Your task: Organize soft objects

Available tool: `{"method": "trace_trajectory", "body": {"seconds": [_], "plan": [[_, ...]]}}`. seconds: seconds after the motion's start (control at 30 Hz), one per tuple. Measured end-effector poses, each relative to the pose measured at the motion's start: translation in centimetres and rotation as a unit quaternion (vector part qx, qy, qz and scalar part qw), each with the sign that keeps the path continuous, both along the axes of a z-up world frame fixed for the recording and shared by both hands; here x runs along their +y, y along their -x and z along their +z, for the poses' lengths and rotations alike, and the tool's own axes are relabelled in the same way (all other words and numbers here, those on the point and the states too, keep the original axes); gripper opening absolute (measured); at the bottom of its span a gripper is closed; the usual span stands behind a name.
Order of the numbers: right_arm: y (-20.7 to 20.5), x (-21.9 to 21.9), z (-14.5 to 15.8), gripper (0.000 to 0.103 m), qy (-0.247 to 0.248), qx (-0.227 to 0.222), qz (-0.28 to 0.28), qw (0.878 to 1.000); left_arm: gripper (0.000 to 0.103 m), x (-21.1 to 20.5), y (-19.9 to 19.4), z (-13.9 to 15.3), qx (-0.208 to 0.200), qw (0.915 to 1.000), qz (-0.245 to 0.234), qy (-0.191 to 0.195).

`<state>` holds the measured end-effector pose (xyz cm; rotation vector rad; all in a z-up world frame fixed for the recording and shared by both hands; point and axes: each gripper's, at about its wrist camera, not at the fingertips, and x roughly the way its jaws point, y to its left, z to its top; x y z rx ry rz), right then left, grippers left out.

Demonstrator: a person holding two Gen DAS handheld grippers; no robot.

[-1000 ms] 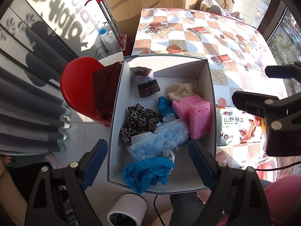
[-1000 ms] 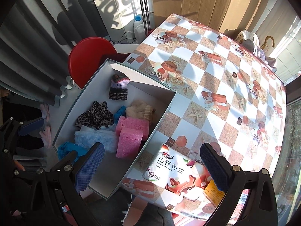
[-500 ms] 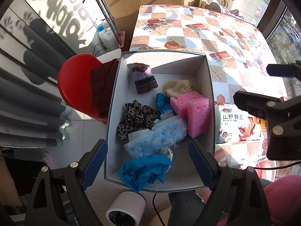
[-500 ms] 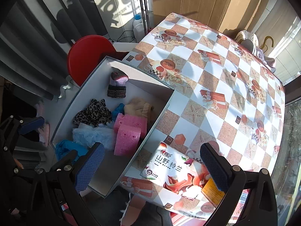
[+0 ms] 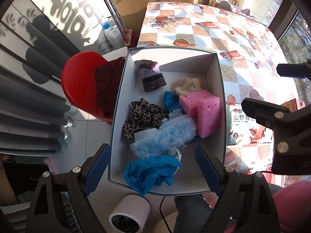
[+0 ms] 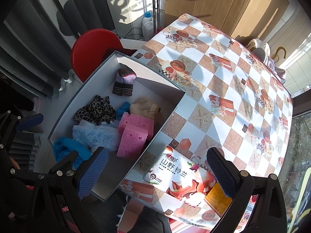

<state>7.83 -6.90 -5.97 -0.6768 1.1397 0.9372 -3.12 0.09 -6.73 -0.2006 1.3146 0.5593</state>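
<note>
Red plastic, a chair (image 5: 79,81) with a dark cloth (image 5: 106,86) draped over it, stands at the far left beside the white box (image 5: 219,89). The box hangs partly off the edge of the checked surface (image 5: 194,29). In the box lie a knitted hat (image 5: 151,75), a leopard scrunchie (image 5: 143,116), a fluffy pale-blue piece (image 5: 165,136), blue gloves (image 5: 151,171), a beige cloth (image 5: 187,84) and two pink sponges (image 5: 203,110) against its right wall. The left gripper (image 5: 151,171) hangs above the box's near end, fingers wide, nothing between them but the gloves far below. Right of the box, a tissue pack (image 6: 180,176) lies flat on the surface. The right gripper (image 6: 157,171) hovers over the box's corner and that pack, fingers spread wide and holding nothing.
</note>
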Motion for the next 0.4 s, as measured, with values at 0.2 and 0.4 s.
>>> {"method": "trace_trajectory", "body": {"seconds": [0.2, 0.4], "plan": [[0.1, 0.2, -0.2, 0.103, 0.002, 0.000, 0.003, 1.000, 0.090, 0.4, 0.2, -0.2, 0.000, 1.0000, 0.009, -0.001], [0.2, 0.2, -0.3, 0.103, 0.004, 0.001, 0.002, 1.000, 0.090, 0.6, 0.8, 1.0, -0.050, 0.9987, 0.010, -0.002]]}}
